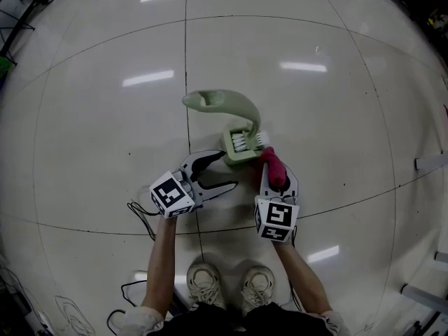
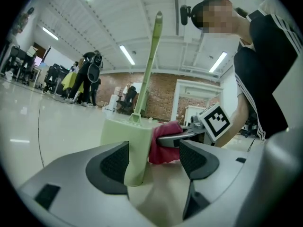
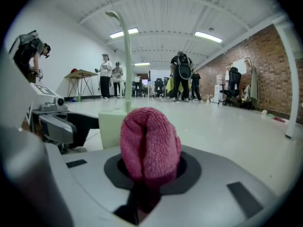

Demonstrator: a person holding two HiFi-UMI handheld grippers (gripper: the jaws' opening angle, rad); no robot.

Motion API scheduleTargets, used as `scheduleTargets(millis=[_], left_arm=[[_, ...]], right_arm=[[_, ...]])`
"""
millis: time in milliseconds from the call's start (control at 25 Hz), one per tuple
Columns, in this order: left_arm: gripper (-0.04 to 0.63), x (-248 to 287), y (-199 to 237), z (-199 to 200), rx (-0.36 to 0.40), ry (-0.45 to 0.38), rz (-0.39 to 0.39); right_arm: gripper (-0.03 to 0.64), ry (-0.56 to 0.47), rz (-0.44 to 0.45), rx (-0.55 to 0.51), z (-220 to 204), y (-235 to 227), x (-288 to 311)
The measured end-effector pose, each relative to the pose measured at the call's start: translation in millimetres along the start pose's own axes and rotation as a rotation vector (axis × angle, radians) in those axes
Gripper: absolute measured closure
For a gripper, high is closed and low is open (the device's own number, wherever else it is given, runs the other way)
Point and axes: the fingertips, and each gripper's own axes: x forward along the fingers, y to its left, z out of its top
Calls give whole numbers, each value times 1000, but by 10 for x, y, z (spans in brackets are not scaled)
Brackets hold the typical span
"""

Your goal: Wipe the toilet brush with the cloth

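My left tongs (image 1: 227,169) gape wide beside the holder (image 1: 241,149), brush (image 2: 151,65) upright in it just ahead of my right tongs (image 1: 275,179) clamped on the cloth (image 3: 149,143), so a cloth shove may tip it before I steady it.

Toilet brush (image 1: 231,102) upright in its holder (image 1: 240,154) on the floor (image 1: 105,117), left gripper (image 1: 227,169) just left of the holder, right gripper (image 1: 277,175) just right of it, cloth (image 1: 271,161) between the right jaws, beside the holder, shoes (image 1: 231,284) nearest the viewer.
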Motion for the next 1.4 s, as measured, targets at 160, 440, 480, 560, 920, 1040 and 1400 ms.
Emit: scheduleTargets(millis=[160, 440, 480, 560, 920, 1040, 1400], left_arm=[[281, -77, 105, 49, -23, -38, 43], [281, -185, 141, 88, -36, -48, 51], [281, -226, 154, 110, -33, -52, 60], [281, -319, 181, 138, -31, -62, 83], [281, -632, 188, 526, -9, -146, 153], [281, -556, 91, 865, 79, -130, 127], [281, -526, 94, 1641, 162, -143, 82]], right_arm=[[548, -64, 84, -59, 63, 370, -107], [548, -61, 274, -181, -4, 930, -56], [548, -67, 297, -193, 19, 988, -51], [548, -66, 331, -217, 52, 1081, -41], [548, -258, 438, -189, 599, 1195, -352], [548, -306, 386, -60, 911, 948, -510], [548, -191, 422, -125, 1103, 329, -653]])
